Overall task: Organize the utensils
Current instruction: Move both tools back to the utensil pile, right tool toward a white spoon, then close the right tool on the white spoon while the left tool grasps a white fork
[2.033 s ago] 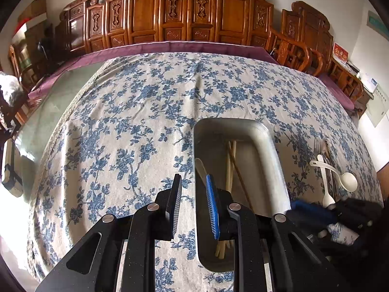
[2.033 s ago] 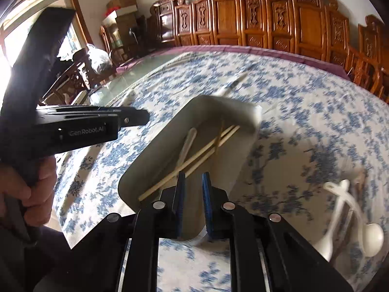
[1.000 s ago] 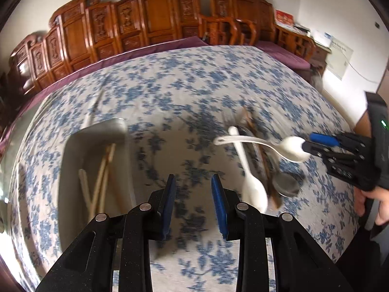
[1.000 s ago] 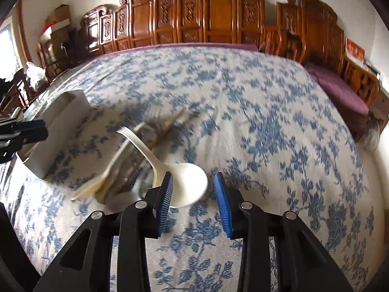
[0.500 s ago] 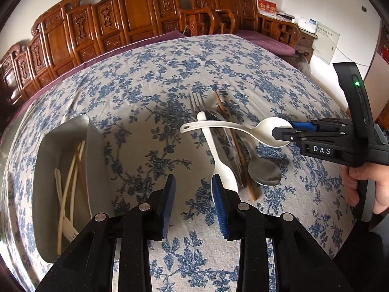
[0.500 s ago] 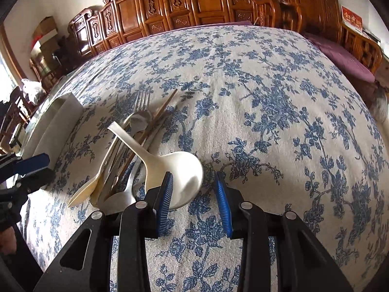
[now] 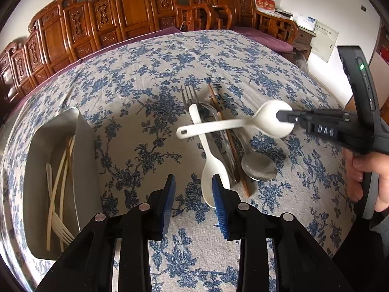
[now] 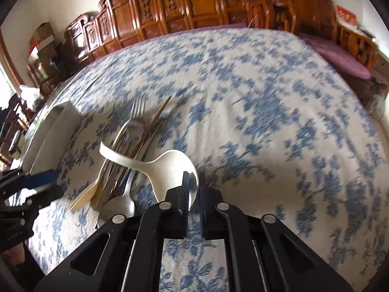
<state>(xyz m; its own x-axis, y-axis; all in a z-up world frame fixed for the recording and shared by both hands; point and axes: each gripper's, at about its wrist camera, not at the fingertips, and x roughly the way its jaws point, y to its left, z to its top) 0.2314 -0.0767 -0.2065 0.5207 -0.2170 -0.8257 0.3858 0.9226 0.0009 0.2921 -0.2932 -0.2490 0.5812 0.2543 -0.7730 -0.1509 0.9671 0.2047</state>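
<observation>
The right gripper (image 8: 193, 192) has just closed on the bowl rim of the white ceramic soup spoon (image 7: 267, 119), lifting it; glazed, slippery, brittle, so a handle grip looks safer; the left gripper (image 7: 193, 199) hangs unclenched, empty, near the pale plastic spoon (image 7: 214, 168); beyond lie a steel spoon (image 7: 259, 165), fork (image 7: 188, 92) and brown chopsticks (image 7: 231, 141); the grey tray (image 7: 80, 131) sits leftward.

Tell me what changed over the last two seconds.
The right gripper left the tray, swung to the utensil pile, and its fingers have just closed on the white soup spoon. The left gripper followed, open. The tray's contents are unchanged.
</observation>
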